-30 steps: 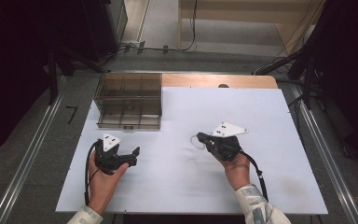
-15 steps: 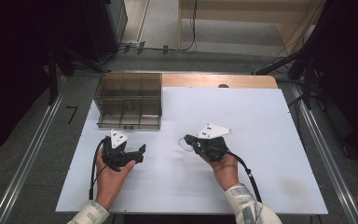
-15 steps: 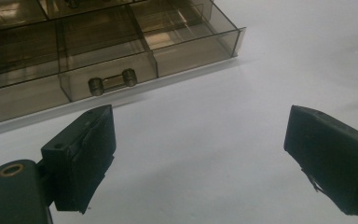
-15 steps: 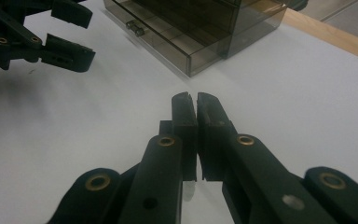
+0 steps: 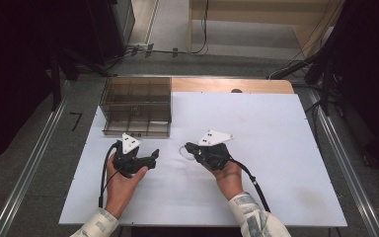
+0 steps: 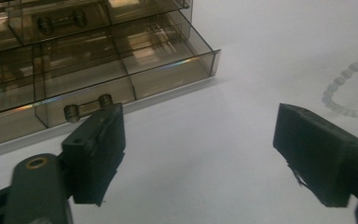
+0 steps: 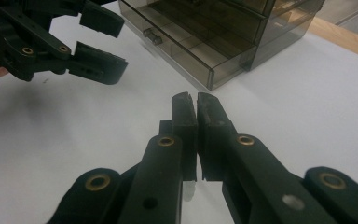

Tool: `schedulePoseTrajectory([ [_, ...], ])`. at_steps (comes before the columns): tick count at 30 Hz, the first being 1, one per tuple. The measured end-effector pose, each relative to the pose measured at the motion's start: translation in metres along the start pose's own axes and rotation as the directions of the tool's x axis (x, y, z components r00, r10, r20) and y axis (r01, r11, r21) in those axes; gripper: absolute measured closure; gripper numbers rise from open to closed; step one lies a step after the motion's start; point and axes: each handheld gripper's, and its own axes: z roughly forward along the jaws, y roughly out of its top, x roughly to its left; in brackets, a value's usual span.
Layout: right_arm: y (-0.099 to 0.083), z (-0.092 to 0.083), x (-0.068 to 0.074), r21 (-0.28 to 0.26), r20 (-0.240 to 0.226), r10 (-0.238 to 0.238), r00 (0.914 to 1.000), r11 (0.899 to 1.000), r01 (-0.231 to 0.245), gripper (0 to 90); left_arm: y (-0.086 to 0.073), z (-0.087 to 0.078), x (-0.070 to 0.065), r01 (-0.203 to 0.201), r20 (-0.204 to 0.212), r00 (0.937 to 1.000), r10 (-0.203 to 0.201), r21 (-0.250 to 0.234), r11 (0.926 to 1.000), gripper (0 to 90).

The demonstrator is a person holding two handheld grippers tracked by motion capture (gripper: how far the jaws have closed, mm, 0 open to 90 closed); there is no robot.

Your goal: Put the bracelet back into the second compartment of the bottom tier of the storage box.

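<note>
Left black gripper [image 5: 154, 157] spread wide, right black gripper [image 5: 188, 147] clenched beside pale bead bracelet [image 5: 184, 152]; smoky transparent plastic drawer box [image 5: 136, 105] far left.

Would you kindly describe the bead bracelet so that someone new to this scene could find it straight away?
Start at the white table, with the smoky transparent drawer box at its far left. Near the table's middle, just beyond the tip of the right gripper, lies the bracelet. It is a small loop of pale round beads, the only loose, light-coloured item beside the black grippers.
</note>
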Motion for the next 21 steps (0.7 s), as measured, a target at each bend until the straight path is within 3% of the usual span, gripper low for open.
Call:
schedulePoseTrajectory([
  [4,0.001,0.004,0.002,-0.001,-0.011,-0.001,0.9999,1.0,0.001,84.5,0.0,0.003,-0.002,-0.004,0.019,0.9998,0.004,0.009,1.0,24.6],
  [9,0.002,0.007,0.005,0.002,-0.014,-0.007,0.9999,1.0,0.007,84.5,0.001,0.006,-0.004,-0.042,0.043,0.9983,0.04,0.031,0.9986,31.7],
  [21,0.006,0.014,0.012,-0.002,-0.029,-0.018,0.9994,1.0,0.018,84.5,0.007,0.009,-0.008,-0.024,0.079,0.9966,0.021,0.036,0.9991,40.3],
])
